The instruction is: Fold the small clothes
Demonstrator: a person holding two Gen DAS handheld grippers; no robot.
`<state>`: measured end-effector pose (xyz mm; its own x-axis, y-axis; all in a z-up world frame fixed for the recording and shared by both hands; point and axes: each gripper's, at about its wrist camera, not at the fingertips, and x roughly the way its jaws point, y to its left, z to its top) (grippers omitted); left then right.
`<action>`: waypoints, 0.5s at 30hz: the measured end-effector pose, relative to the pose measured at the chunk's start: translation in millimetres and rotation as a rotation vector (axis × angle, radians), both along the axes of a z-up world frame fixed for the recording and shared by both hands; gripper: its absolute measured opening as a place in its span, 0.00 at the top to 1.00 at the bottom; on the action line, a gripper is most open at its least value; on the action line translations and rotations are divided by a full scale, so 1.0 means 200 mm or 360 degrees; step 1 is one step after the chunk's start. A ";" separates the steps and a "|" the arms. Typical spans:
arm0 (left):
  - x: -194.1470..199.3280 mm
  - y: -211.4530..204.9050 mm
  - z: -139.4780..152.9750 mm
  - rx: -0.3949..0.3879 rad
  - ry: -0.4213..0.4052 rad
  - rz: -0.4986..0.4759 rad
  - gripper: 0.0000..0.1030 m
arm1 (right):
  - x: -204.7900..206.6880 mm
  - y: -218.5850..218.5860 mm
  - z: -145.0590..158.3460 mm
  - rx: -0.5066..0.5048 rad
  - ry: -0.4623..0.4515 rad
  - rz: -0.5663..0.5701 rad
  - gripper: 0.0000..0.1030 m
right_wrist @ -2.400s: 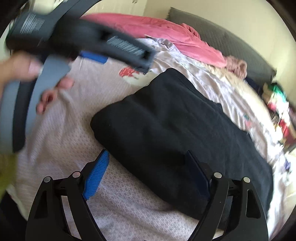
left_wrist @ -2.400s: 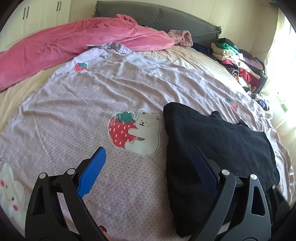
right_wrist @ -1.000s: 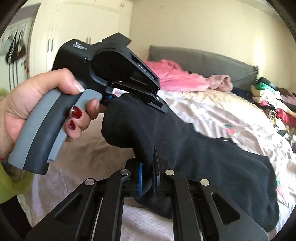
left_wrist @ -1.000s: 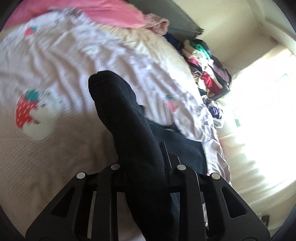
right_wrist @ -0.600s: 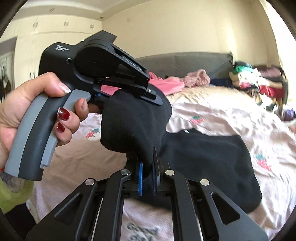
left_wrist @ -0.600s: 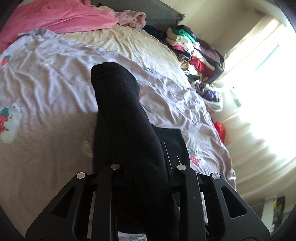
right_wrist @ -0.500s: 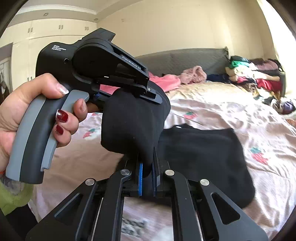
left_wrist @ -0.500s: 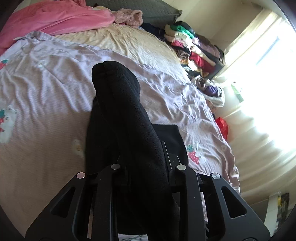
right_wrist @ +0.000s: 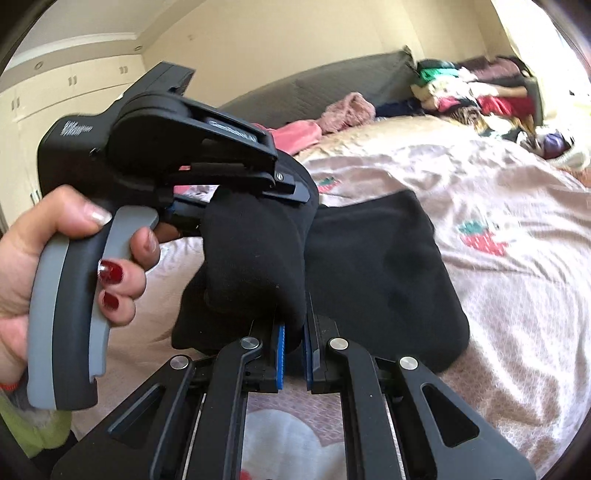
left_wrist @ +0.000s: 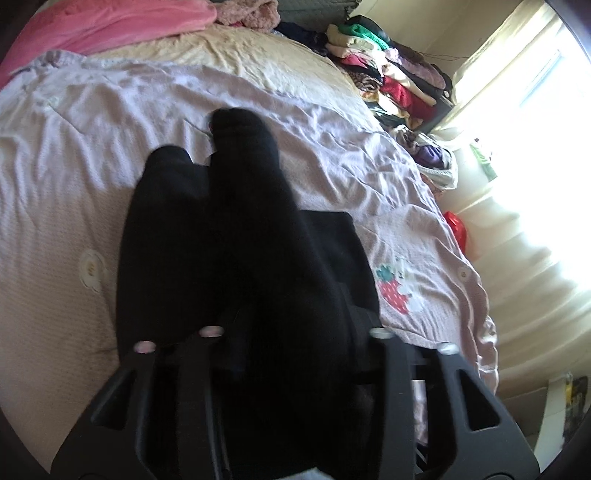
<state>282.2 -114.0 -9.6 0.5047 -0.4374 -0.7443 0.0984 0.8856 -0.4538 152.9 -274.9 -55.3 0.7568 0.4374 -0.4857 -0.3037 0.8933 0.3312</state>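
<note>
A black garment [left_wrist: 207, 236] lies partly on the lilac bedspread, with its near edge lifted. My left gripper [left_wrist: 291, 325] is shut on that edge; the cloth drapes over its fingers and hides them. In the right wrist view the left gripper [right_wrist: 236, 206] shows at left, held in a hand, with black cloth [right_wrist: 255, 258] bunched under it. My right gripper [right_wrist: 293, 354] is shut on the same bunched edge between its blue pads [right_wrist: 280, 354]. The rest of the garment [right_wrist: 384, 273] lies flat on the bed beyond.
The lilac bedspread [left_wrist: 74, 147] with strawberry-bear prints [left_wrist: 395, 288] covers the bed. A pink blanket [left_wrist: 110, 26] lies at the head. A stack of folded clothes [left_wrist: 391, 74] stands at the far right corner. A bright window with curtains [left_wrist: 524, 184] is at the right.
Both grippers closed on the near edge of the black garment and lifted it off the bed. Since half a second ago they have carried it lower and farther over the flat part.
</note>
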 end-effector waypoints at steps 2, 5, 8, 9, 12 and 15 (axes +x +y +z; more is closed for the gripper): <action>-0.01 0.00 0.01 -0.0041 0.0017 -0.0029 0.42 | 0.00 -0.03 -0.01 0.0018 0.0019 -0.0032 0.94; -0.07 0.00 0.06 -0.0081 -0.0040 -0.0074 0.42 | 0.00 -0.07 -0.03 0.0039 0.0060 -0.0108 0.93; -0.12 0.05 0.11 0.0000 -0.0133 -0.0057 0.42 | -0.01 -0.13 -0.05 0.0099 0.0109 -0.0174 0.93; -0.13 0.08 0.11 0.0058 -0.0157 -0.0032 0.42 | -0.02 -0.15 -0.06 0.0132 0.0125 -0.0189 0.93; -0.16 0.16 0.05 0.0217 -0.0174 0.0034 0.42 | -0.05 -0.17 -0.07 0.0178 0.0162 -0.0198 0.92; -0.18 0.21 -0.06 0.0354 -0.0146 0.0045 0.42 | -0.07 -0.18 -0.06 0.0190 0.0180 -0.0158 0.87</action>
<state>245.8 -72.7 -22.3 0.5843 -0.2523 -0.7713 0.1037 0.9659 -0.2374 138.2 -310.9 -66.6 0.7427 0.4228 -0.5192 -0.1709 0.8694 0.4636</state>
